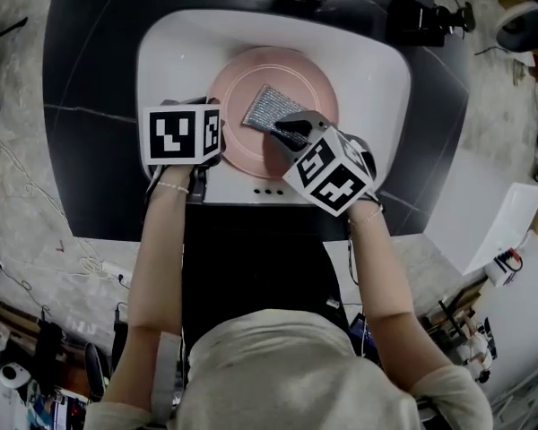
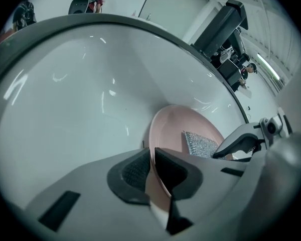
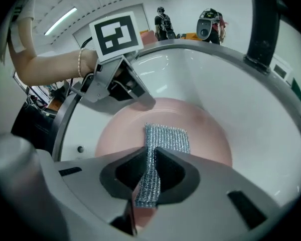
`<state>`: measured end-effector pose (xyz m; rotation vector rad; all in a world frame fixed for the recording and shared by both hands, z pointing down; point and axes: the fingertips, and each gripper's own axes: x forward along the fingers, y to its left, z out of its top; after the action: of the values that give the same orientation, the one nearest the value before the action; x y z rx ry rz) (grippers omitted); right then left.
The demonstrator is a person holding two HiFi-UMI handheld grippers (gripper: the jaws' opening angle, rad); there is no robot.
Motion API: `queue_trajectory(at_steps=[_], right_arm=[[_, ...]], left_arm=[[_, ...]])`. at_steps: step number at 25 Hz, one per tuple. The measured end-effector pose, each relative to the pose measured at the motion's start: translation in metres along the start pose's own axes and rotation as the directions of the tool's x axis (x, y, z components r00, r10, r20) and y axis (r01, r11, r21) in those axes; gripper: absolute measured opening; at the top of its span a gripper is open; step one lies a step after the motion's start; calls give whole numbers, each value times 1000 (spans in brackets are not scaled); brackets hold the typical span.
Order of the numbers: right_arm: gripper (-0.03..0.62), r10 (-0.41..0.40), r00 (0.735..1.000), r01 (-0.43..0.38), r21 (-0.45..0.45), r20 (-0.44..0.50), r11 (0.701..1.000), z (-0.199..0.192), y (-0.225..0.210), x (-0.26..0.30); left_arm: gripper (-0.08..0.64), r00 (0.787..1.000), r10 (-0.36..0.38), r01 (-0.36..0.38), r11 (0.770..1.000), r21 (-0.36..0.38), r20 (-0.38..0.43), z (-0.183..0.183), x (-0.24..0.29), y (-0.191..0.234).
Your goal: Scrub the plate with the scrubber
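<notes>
A pink plate (image 1: 291, 83) lies in the white sink (image 1: 377, 70). My left gripper (image 1: 208, 155) is shut on the plate's left rim (image 2: 153, 149), with the rim pinched between its dark pads (image 2: 135, 169). My right gripper (image 1: 282, 128) is shut on a silver mesh scrubber (image 1: 264, 107). The scrubber's free end (image 3: 166, 138) lies flat on the plate's middle (image 3: 200, 129), while its near end is folded up between the right jaws. In the left gripper view the scrubber (image 2: 200, 144) rests on the plate beside the right gripper's finger (image 2: 238, 142).
The sink is set in a dark counter (image 1: 90, 106). A black tap (image 1: 412, 16) stands at the far right of the basin. Overflow holes (image 1: 269, 191) sit in the near wall. Cables and gear litter the floor around.
</notes>
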<state>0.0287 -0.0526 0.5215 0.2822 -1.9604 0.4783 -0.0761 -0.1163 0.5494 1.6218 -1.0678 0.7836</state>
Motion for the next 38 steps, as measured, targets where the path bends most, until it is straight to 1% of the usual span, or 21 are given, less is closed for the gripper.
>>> queue_trajectory(at_steps=[3, 6, 8, 11, 15, 19, 23, 27, 31, 34, 38], right_arm=[[61, -7, 999, 7, -13, -35, 1000, -6, 3, 7], [60, 7, 999, -7, 6, -46, 1000, -8, 7, 10], [58, 38, 998, -37, 16, -51, 999, -8, 10, 9], [57, 104, 993, -103, 12, -56, 995, -7, 21, 8], [55, 179, 984, -178, 25, -19, 984, 2, 41, 7], [54, 203, 979, -204, 51, 28, 978, 16, 50, 12], [52, 202, 978, -206, 64, 60, 976, 29, 49, 18], [51, 191, 977, -200, 88, 98, 976, 38, 40, 23], [51, 184, 975, -201, 144, 125, 969, 44, 26, 29], [51, 164, 978, -184, 155, 132, 971, 49, 17, 34], [51, 162, 978, -181, 155, 129, 971, 52, 13, 36]], left_arm=[[46, 1000, -8, 8, 1000, -10, 15, 3, -2, -1], [44, 1000, -13, 14, 999, -31, 28, 5, -5, -2], [43, 999, -14, 16, 999, -38, 32, 5, -6, -2], [43, 999, -20, 22, 999, -33, 40, 7, -7, -2], [44, 998, -32, 33, 999, -25, 55, 10, -12, -4], [44, 997, -39, 41, 998, -41, 60, 10, -11, -4], [44, 996, -56, 61, 995, -78, 65, 10, -11, -4], [44, 996, -56, 61, 995, -75, 65, 10, -12, -4], [44, 996, -66, 71, 994, -86, 61, 10, -11, -5], [43, 997, -60, 64, 996, -70, 55, 10, -11, -5], [43, 998, -48, 50, 997, -50, 51, 10, -11, -2]])
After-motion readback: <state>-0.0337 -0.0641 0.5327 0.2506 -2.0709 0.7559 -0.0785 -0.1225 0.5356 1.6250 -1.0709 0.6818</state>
